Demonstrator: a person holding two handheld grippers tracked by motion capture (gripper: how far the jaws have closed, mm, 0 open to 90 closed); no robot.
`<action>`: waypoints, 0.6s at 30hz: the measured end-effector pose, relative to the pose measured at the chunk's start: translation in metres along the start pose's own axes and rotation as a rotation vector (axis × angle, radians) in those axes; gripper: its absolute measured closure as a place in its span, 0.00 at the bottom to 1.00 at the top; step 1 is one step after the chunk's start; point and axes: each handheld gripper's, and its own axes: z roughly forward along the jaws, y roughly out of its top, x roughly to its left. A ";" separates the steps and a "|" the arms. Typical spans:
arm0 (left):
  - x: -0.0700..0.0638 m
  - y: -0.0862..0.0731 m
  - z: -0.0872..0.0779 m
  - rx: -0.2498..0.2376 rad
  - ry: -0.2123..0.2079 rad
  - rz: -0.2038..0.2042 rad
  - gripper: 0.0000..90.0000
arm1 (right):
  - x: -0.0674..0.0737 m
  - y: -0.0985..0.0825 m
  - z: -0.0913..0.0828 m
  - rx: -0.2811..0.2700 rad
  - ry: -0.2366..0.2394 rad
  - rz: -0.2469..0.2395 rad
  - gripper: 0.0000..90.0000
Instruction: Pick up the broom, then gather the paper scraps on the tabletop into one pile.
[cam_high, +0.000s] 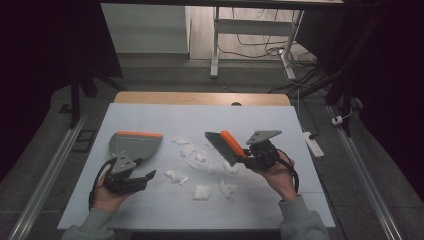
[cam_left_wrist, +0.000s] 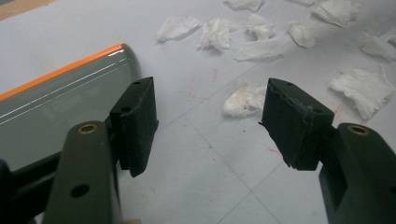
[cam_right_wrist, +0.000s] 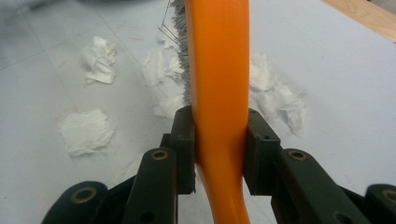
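Right claw (cam_right_wrist: 219, 149) clamping brush (cam_right_wrist: 218, 70), tissue scraps (cam_high: 200, 165) scattered, dustpan (cam_high: 134, 144) left

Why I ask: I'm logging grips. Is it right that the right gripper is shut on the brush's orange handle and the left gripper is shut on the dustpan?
Not quite. The left gripper is open, its jaws apart over bare table beside the dustpan, as the left gripper view shows. The right gripper is indeed shut on the brush's orange handle.

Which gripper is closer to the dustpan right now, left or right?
Left. The left gripper sits open just beside the dustpan. The right gripper is across the scattered tissue scraps, clamped on the brush.
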 end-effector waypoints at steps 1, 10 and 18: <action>0.001 -0.001 0.000 0.000 -0.002 -0.005 0.40 | -0.001 0.000 -0.001 0.001 -0.002 0.002 0.77; 0.012 -0.012 -0.006 0.000 0.012 -0.034 0.40 | -0.012 -0.001 -0.004 -0.006 -0.035 0.019 0.77; 0.018 -0.015 -0.006 0.001 0.004 -0.043 0.39 | -0.022 -0.001 -0.005 0.003 -0.077 0.040 0.77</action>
